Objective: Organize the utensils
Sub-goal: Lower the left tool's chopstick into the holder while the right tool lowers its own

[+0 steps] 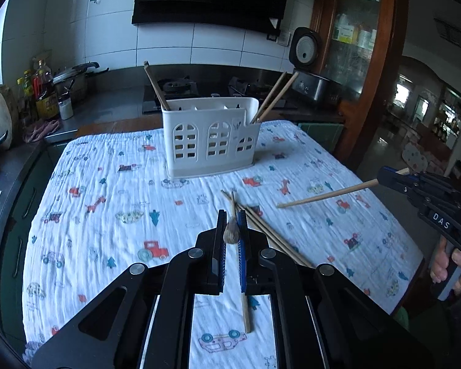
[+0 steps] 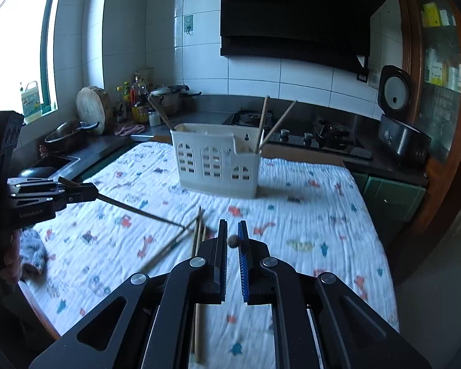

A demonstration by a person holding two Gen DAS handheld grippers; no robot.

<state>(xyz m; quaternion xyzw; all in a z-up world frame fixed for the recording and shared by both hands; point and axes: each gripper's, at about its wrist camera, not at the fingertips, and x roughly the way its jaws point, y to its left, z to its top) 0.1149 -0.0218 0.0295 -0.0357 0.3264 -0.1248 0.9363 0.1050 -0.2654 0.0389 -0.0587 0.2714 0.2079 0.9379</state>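
A white utensil holder (image 1: pixel 211 136) with arched cut-outs stands on the far middle of the cloth-covered table (image 1: pixel 107 184); it also shows in the right wrist view (image 2: pixel 218 166). Three chopsticks lean in it. My left gripper (image 1: pixel 232 215) is shut on a chopstick (image 1: pixel 232 230), seen end-on; in the right wrist view (image 2: pixel 86 195) that chopstick (image 2: pixel 138 210) points down to the table. My right gripper (image 2: pixel 233 230) is shut on another chopstick (image 2: pixel 233 241); in the left wrist view (image 1: pixel 384 178) this chopstick (image 1: pixel 325 195) slants down leftward. Several loose chopsticks (image 1: pixel 270 233) lie on the cloth.
A counter with a stove (image 2: pixel 292 132), a rice cooker (image 2: pixel 399 135), bottles (image 2: pixel 138 101) and a pot runs behind the table. A sink (image 2: pixel 52 166) is at the left. A wooden cabinet (image 1: pixel 359 46) stands at the right. A crumpled cloth (image 2: pixel 32 252) lies at the table's left edge.
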